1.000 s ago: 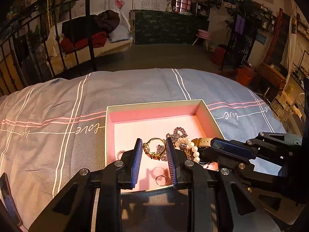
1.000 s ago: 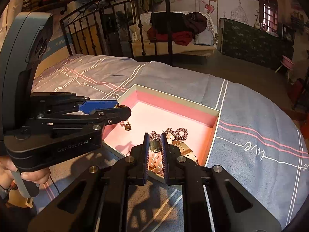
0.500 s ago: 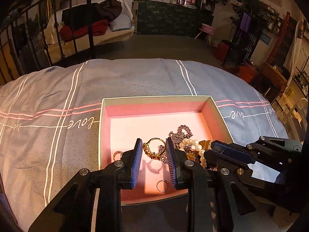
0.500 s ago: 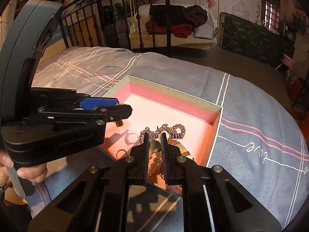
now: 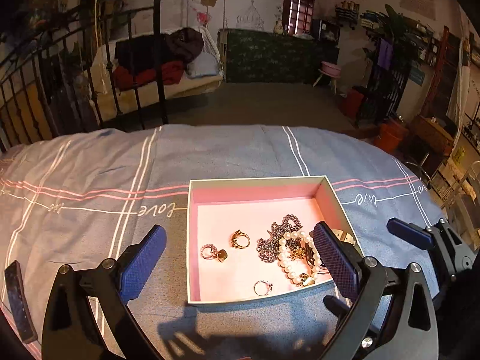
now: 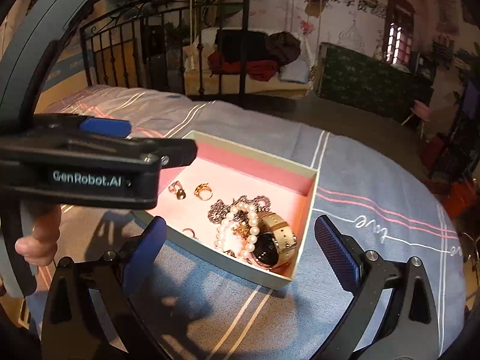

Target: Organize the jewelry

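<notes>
A pink-lined box (image 5: pixel 258 181) (image 6: pixel 312 192) sits on the grey bedspread. It holds a gold ring (image 5: pixel 240 239) (image 6: pixel 203 191), a stone ring (image 5: pixel 213 252) (image 6: pixel 177 190), a thin ring (image 5: pixel 262 288), a silver chain (image 5: pixel 274 238) (image 6: pixel 220 208), a pearl bracelet (image 5: pixel 285 262) (image 6: pixel 250 231) and a watch (image 6: pixel 274 244). My left gripper (image 5: pixel 237 265) is open and empty above the box's near edge. My right gripper (image 6: pixel 238 259) is open and empty at the box's near corner. The left gripper also shows in the right wrist view (image 6: pixel 90 156).
The bedspread (image 5: pixel 90 180) has pink and white stripes and "love" lettering. A black metal bed frame (image 5: pixel 129 69) stands beyond it. A phone-like dark slab (image 5: pixel 18 300) lies at the left edge. Shelves and clutter fill the right side of the room.
Both grippers have opened wide and pulled back and up from the box. The gold ring once between the left fingers now lies in the box, as does the piece the right gripper held.
</notes>
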Demonstrator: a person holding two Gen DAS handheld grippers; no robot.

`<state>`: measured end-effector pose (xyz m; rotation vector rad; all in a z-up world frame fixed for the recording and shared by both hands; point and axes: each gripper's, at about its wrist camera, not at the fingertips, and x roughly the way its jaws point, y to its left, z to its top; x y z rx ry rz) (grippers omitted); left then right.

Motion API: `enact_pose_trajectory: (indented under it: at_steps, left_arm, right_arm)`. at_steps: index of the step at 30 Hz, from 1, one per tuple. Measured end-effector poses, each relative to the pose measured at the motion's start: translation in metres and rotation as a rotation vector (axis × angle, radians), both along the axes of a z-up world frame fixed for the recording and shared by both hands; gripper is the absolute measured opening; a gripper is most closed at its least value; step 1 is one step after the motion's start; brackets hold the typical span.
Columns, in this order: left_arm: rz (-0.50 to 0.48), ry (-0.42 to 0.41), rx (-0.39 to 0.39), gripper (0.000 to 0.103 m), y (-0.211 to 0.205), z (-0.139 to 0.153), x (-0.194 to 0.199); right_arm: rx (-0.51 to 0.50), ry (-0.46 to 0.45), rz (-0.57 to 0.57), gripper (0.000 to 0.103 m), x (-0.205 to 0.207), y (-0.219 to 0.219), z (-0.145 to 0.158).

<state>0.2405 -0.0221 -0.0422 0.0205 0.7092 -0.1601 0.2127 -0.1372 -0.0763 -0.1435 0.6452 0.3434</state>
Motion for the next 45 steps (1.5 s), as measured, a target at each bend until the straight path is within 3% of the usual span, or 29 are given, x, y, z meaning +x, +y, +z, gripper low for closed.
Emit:
enact_pose_trajectory:
  at_steps: [3,6,12,18,45]
  left_arm:
    - [-0.018,-0.139,0.012,0.096,-0.005,0.017,-0.053]
    - [-0.046,-0.218,0.029,0.097,-0.01,0.024,-0.095]
    - [-0.039,-0.255,-0.007,0.097,-0.007,0.028,-0.132]
    - [-0.01,-0.281,-0.042,0.097,0.005,0.038,-0.14]
    - [0.043,-0.304,-0.018,0.097,0.019,0.043,-0.161]
  right_arm:
    - [-0.052,-0.158,-0.087,0.097,-0.044,-0.002,0.016]
    - [-0.104,-0.262,-0.144,0.097,-0.083,-0.002,0.024]
    - [-0.077,-0.344,-0.207,0.097,-0.13,-0.011,0.037]
    - [-0.027,-0.357,-0.242,0.097,-0.145,-0.02,0.046]
    - [0.007,-0.387,-0.29,0.097,-0.175,-0.036,0.064]
